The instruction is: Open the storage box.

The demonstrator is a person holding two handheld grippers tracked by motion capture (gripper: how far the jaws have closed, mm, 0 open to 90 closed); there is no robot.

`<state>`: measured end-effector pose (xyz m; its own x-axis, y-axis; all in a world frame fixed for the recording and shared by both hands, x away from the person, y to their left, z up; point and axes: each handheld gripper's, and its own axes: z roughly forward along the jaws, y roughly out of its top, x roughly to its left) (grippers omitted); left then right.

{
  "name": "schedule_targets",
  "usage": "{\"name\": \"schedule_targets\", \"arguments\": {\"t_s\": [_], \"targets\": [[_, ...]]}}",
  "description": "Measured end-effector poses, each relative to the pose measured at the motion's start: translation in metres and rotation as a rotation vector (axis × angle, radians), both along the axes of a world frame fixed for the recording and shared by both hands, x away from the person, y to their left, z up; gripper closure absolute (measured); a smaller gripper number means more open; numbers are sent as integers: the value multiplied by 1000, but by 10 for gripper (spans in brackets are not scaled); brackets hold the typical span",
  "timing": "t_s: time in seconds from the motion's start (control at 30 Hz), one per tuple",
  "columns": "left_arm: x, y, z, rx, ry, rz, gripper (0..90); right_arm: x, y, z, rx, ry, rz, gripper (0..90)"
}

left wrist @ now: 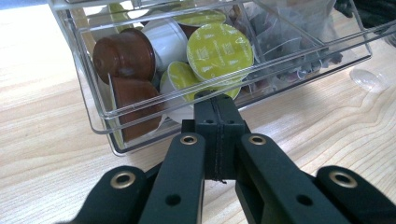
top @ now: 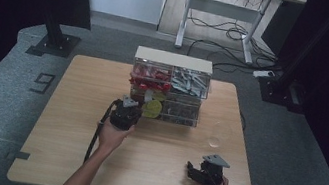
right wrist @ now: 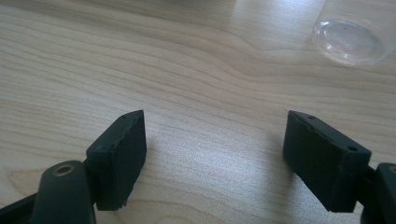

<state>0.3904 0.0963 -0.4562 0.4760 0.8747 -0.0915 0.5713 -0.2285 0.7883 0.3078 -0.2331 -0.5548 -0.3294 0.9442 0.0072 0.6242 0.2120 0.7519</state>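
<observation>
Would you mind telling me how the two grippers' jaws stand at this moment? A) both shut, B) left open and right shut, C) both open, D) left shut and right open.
D: in the left gripper view the left gripper has its jaws pressed together at the front edge of the clear drawer of coffee capsules, while the right gripper shows its jaws wide apart over the bare table.

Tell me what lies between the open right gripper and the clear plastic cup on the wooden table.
Bare wood only: in the right gripper view, the right gripper faces the clear plastic cup across bare wooden table.
</observation>
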Motion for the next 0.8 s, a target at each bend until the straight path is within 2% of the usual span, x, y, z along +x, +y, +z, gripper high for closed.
{"name": "schedule_targets", "arguments": {"t_s": [0.23, 0.47, 0.8], "targets": [[3, 1, 5, -21, -3, 1, 900, 0, 0, 0, 0, 0, -1, 218], [5, 0, 14, -22, -22, -1, 900, 0, 0, 0, 1, 2, -2, 218], [11, -3, 22, -27, -28, 2, 900, 0, 0, 0, 0, 1, -1, 218]]}}
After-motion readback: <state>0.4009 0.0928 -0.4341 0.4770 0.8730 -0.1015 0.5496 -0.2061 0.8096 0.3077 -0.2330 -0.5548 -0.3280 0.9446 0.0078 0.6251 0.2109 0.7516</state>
